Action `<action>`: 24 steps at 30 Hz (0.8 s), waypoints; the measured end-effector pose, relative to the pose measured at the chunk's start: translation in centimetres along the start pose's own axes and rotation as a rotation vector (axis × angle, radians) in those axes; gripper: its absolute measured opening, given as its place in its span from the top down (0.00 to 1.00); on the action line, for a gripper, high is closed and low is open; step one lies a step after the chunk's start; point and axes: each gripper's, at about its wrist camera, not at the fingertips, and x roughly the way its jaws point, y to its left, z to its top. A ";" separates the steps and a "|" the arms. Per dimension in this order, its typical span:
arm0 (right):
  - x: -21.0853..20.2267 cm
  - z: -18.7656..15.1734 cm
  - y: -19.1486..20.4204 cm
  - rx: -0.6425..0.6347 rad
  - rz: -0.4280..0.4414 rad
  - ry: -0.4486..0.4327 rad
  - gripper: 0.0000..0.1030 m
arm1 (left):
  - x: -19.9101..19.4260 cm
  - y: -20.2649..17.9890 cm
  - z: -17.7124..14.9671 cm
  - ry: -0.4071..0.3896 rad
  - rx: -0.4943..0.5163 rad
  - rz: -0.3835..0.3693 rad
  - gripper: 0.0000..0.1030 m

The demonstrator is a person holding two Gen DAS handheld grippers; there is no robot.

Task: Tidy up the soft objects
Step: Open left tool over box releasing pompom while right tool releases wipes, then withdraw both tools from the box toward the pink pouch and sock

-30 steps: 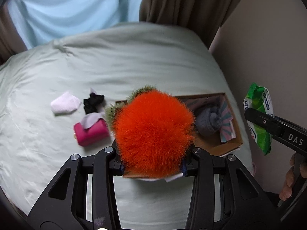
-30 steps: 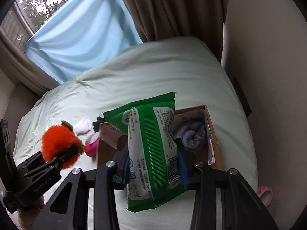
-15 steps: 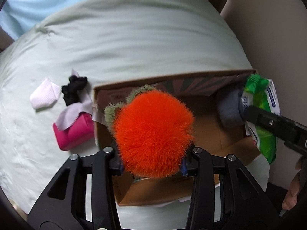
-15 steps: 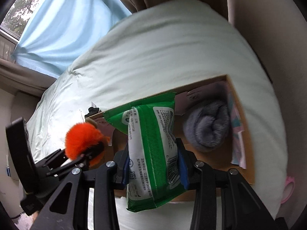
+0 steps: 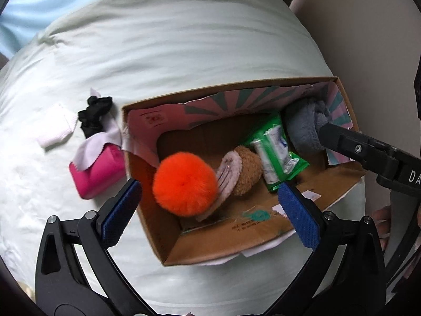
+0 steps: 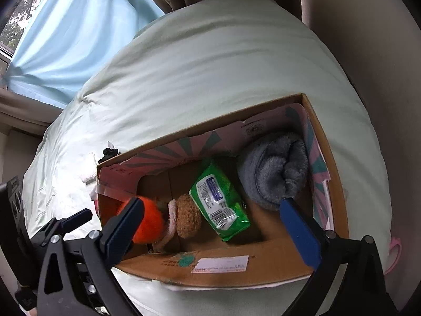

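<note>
Left hand-held gripper (image 5: pixel 208 209): jaws have just been opening and now stand spread wide above the near left part of the box, blue pads clear of everything, nothing pinched
Right hand-held gripper (image 6: pixel 215 223): jaws have just been opening too, spread wide over the near side of the box, nothing between the pads
Cardboard box (image 5: pixel 263 239): open-topped, on the bed, printed pink and green flaps folded inside along its far wall
Orange pompom (image 5: pixel 185 183): on the box floor at the left end, just beyond the left hand-held gripper and between its spread fingers in the left wrist view, not touched by either pad
Brown plush toy (image 5: pixel 247 169): just right of the pompom, a pale pink furry part pressed between the two
Green wet-wipes pack (image 6: pixel 219 202): flat on the box floor, near the middle, right of the plush toy, between the right hand-held gripper's fingers in the right wrist view and apart from both pads
Grey fleece roll (image 6: pixel 276 171): at the far right end of the box, against the wall
Bed (image 5: pixel 184 47): pale green sheet
Outside the box, to its left: a magenta pouch (image 5: pixel 96 173) with a pale cloth (image 5: pixel 96 146) draped on it, a black fabric item (image 5: pixel 94 114) and a white folded cloth (image 5: pixel 56 129) farther left
</note>
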 end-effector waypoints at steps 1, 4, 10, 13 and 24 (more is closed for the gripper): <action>-0.3 -0.2 0.0 -0.004 -0.001 -0.005 0.01 | -0.3 0.1 -0.1 -0.005 -0.004 0.001 0.00; -0.7 -0.2 0.6 -0.012 -0.004 -0.023 0.01 | -1.4 0.2 -0.5 -0.021 -0.014 0.004 0.00; -3.2 -1.1 1.6 -0.051 -0.034 -0.087 0.01 | -3.9 -0.1 -1.8 -0.050 -0.008 0.026 0.00; -4.8 -1.8 2.2 -0.089 -0.053 -0.115 0.01 | -5.6 -0.3 -2.6 -0.072 -0.004 0.029 0.00; -10.2 -4.7 3.8 -0.147 -0.066 -0.189 0.01 | -12.6 0.0 -6.2 -0.157 -0.014 0.043 0.00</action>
